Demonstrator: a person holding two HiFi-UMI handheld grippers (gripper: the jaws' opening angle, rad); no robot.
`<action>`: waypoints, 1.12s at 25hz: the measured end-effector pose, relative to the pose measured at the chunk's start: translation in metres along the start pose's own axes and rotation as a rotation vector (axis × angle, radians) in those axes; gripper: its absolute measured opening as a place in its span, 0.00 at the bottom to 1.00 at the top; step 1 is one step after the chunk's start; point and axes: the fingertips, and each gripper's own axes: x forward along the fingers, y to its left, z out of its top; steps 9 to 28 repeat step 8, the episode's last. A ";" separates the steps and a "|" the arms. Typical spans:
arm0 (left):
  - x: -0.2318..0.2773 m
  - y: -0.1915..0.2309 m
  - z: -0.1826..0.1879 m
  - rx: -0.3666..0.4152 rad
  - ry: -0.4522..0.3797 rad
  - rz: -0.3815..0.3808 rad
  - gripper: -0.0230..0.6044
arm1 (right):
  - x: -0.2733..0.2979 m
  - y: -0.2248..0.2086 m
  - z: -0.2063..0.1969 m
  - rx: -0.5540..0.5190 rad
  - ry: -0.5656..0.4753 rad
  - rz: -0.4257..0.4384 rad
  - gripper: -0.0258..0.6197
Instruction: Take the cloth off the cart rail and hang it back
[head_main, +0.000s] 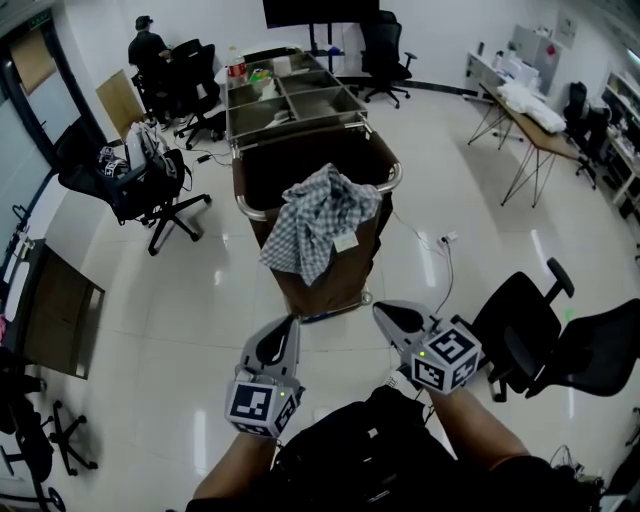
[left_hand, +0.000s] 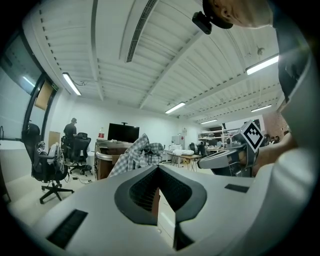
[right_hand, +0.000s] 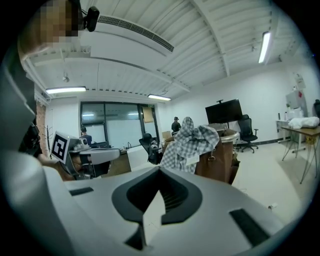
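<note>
A grey-and-white checked cloth (head_main: 322, 226) hangs bunched over the near metal rail (head_main: 392, 178) of a cart with a brown bag. Both grippers hover side by side in front of the cart, short of the cloth and not touching it. My left gripper (head_main: 289, 324) is shut with nothing in it, and so is my right gripper (head_main: 383, 313). In the left gripper view the cloth (left_hand: 136, 153) lies ahead beyond the closed jaw tips (left_hand: 159, 167). The right gripper view shows the cloth (right_hand: 191, 141) above its closed tips (right_hand: 160, 169).
The cart's top tray (head_main: 290, 100) holds small items at the far end. Black office chairs stand at the left (head_main: 135, 185) and at the near right (head_main: 540, 335). A table (head_main: 530, 115) stands far right. A person (head_main: 150, 50) sits at the back left.
</note>
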 end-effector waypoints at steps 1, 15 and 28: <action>-0.001 0.000 0.001 0.001 -0.001 -0.002 0.04 | 0.000 0.002 0.001 -0.004 0.001 0.003 0.06; -0.007 -0.002 -0.001 -0.002 0.007 -0.012 0.04 | 0.000 0.009 -0.003 0.004 0.001 0.003 0.06; -0.007 -0.002 -0.001 -0.002 0.007 -0.012 0.04 | 0.000 0.009 -0.003 0.004 0.001 0.003 0.06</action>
